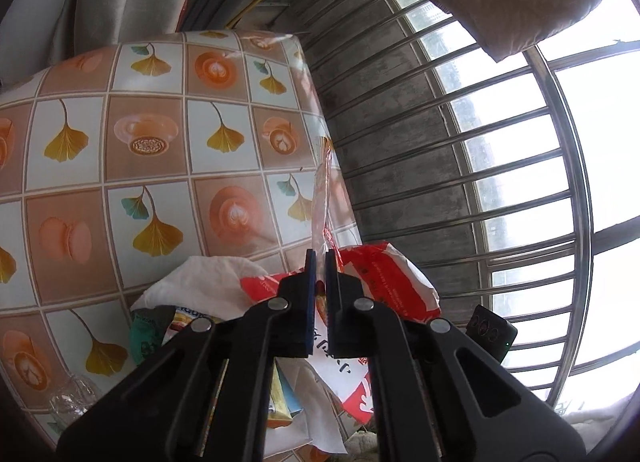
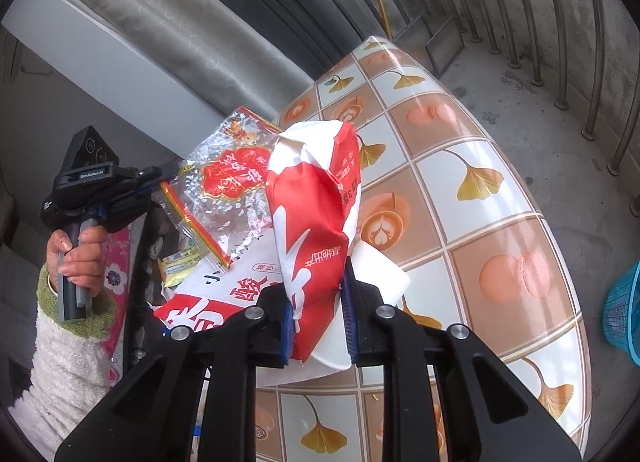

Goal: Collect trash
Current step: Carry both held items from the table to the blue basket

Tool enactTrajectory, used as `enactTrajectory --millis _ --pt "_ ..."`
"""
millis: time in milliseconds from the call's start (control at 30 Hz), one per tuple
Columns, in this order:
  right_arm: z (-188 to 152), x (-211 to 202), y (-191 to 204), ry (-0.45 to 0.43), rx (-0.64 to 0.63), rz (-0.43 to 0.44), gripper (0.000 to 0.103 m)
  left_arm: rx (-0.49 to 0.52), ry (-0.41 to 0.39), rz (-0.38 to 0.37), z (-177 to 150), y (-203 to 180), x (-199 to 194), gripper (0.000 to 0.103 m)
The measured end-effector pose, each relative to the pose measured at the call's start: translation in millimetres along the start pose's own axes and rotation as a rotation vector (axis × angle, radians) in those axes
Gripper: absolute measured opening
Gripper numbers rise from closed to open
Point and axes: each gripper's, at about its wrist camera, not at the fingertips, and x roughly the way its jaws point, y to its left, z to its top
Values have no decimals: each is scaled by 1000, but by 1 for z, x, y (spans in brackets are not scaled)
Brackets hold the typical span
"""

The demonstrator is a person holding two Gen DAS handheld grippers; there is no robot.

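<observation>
Red-and-white paper bag pinched by right claw may tear; left claw's clenched-on clear wrapper may slip.

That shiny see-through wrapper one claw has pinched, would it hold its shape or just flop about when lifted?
Probably floppy: the clear wrapper is thin crinkled film, already creased and sagging from the left gripper. It looks very light, so wind may flutter it. Its glossy surface could slip, though the gripper is shut on its edge.

Barred window, concrete floor, patterned tabletop
</observation>
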Motion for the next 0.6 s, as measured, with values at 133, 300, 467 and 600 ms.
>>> enactTrajectory --millis 133,300,467,600 --pt "4 -10 1 -36 2 17 13 19 -52 -23 -2 -14 -17 2" --pt "6 -25 2 -72 -1 31 11 54 -114 -43 -11 -34 -40 2" --pt "5 -47 3 -115 -5 42 11 81 -162 -62 -22 -55 -60 2" --pt "1 -72 2 -156 -12 41 11 120 -189 -72 -36 -78 -75 2"
